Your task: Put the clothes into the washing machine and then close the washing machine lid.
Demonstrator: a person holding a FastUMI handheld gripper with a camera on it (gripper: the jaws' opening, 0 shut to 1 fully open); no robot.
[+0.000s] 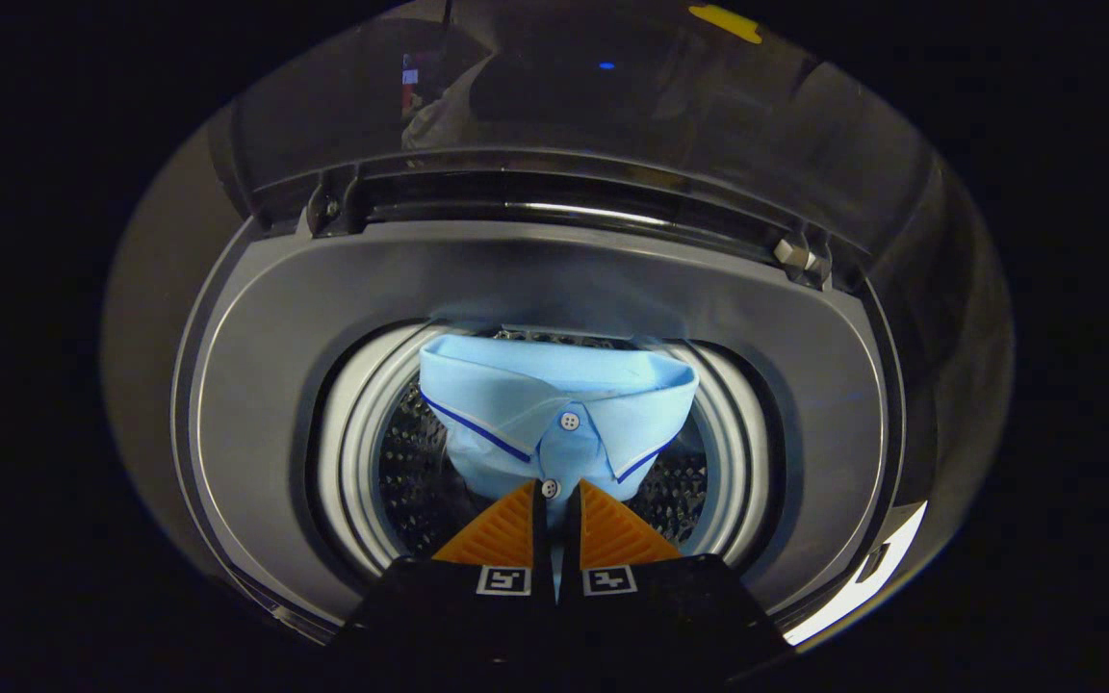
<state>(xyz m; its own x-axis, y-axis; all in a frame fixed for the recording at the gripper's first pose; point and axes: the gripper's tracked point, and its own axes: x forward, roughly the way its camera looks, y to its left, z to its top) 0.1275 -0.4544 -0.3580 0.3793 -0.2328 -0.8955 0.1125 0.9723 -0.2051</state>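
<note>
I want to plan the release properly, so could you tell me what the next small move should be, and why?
Probably lower the shirt a little further into the drum, then open the fingers. The gripper is shut on the shirt's buttoned front, and the collar hangs over the drum's mouth with the lid raised behind it, so releasing now would likely work, but deeper seems safer.

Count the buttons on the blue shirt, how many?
2: one button at the collar, one button lower, just ahead of the claw shut on the shirt. More may be hidden.
</note>
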